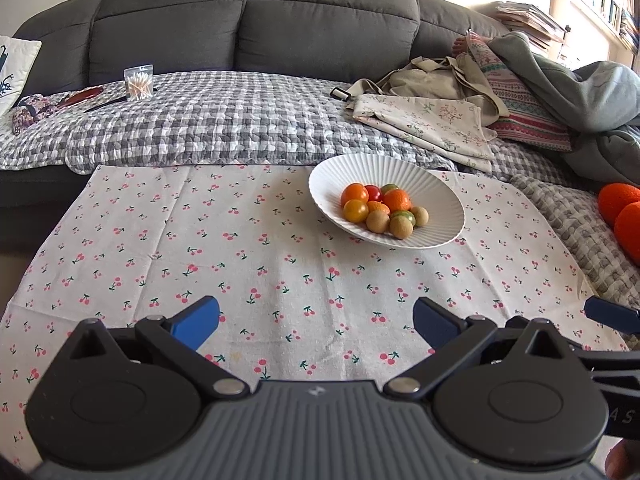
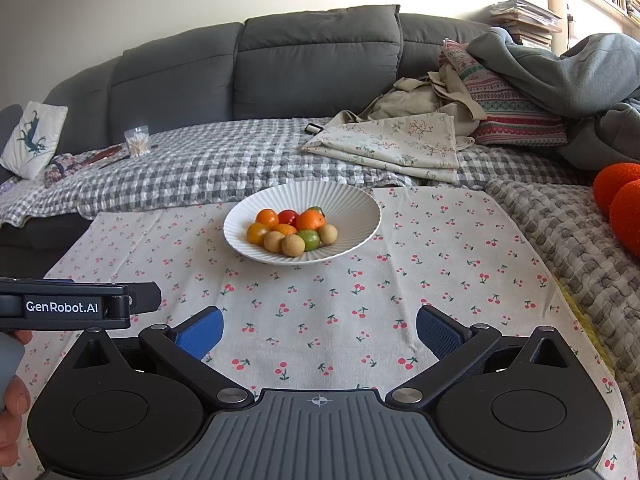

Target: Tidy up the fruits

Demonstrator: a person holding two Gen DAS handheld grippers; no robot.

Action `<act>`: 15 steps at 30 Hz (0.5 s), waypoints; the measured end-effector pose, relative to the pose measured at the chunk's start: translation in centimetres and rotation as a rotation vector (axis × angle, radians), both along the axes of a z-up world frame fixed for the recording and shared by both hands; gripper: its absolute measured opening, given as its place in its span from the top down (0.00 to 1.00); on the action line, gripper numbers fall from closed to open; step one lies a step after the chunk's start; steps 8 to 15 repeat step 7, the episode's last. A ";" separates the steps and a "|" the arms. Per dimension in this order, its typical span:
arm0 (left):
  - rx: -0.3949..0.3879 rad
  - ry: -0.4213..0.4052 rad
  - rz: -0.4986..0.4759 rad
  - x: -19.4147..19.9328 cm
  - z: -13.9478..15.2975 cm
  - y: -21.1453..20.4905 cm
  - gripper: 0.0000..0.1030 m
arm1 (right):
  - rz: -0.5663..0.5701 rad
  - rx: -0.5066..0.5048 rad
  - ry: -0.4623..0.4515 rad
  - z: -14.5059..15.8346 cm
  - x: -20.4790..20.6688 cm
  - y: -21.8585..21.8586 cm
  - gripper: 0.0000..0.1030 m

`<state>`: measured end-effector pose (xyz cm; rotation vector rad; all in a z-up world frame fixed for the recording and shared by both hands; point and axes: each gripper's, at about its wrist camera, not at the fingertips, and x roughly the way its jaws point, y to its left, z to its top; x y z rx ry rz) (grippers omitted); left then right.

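A white ribbed plate (image 1: 432, 184) sits on the cherry-print cloth (image 1: 200, 240) and holds several small fruits (image 1: 378, 208): orange, red, green and tan ones. The plate (image 2: 344, 200) and its fruits (image 2: 292, 230) also show in the right wrist view. My left gripper (image 1: 316, 320) is open and empty, low over the cloth, well short of the plate. My right gripper (image 2: 320, 332) is open and empty too, near the cloth's front. The left gripper's body (image 2: 76, 306) shows at the left edge of the right wrist view.
A grey sofa (image 1: 320, 20) with a checked quilt (image 1: 220, 128) lies behind the cloth. Folded floral fabric (image 1: 432, 124), bags and clothing pile at the right. A cotton-swab box (image 1: 138, 82) stands at the left. Two orange knitted balls (image 1: 624, 212) lie at the far right.
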<state>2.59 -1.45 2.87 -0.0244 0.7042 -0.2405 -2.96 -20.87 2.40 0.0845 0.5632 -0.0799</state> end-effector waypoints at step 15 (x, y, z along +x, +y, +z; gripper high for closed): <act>-0.003 -0.001 -0.001 0.0 0.1 0.0 0.01 | 0.000 0.001 -0.001 0.0 0.0 0.0 0.00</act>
